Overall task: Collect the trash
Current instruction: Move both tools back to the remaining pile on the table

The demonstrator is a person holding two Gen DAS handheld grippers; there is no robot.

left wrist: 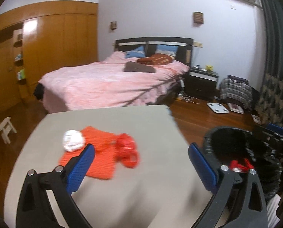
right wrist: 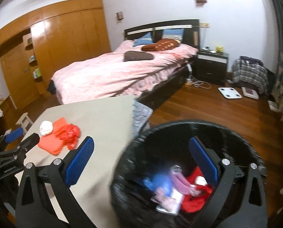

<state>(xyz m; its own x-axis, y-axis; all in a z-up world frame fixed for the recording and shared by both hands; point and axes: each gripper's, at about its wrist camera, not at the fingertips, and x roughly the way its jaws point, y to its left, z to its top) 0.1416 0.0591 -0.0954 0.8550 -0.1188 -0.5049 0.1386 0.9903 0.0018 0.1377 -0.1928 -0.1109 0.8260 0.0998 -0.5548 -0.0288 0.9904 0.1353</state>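
Both grippers stand with their blue fingers wide apart and nothing between them. The left gripper (left wrist: 141, 159) hangs over the near part of the grey counter (left wrist: 122, 190), its left finger (left wrist: 80, 169) just in front of an orange cloth (left wrist: 97, 152) that lies flat toward the counter's left side. On the far left corner of that cloth sits a crumpled white wad (left wrist: 73, 139), and on its right edge lies a crumpled red plastic bag (left wrist: 127, 148), partly spilling onto the bare counter. These three things touch one another; motion blur hides finer detail.

The right gripper (right wrist: 141, 155) is held off the counter's right edge, above a round black bin (right wrist: 179, 136) that stands on the wooden floor (right wrist: 198, 108) just beside the counter. Its right finger (right wrist: 204, 159) shows over the bin's dark opening, its left finger (right wrist: 80, 161) over the counter's right edge. Inside the bin lie blurred pieces of trash: something blue (right wrist: 160, 184), something pink (right wrist: 179, 180), and something red (right wrist: 196, 195) with a white patch on it.

In the left wrist view the bin (left wrist: 227, 138) shows beyond the counter's right edge, with the right gripper's body just past it. In the right wrist view the left gripper (right wrist: 23, 137) shows at the counter's left side, near the cloth (right wrist: 54, 144), the wad (right wrist: 46, 127) and the bag (right wrist: 69, 134).

Behind the counter stands a bed (left wrist: 107, 83) with a pink cover.
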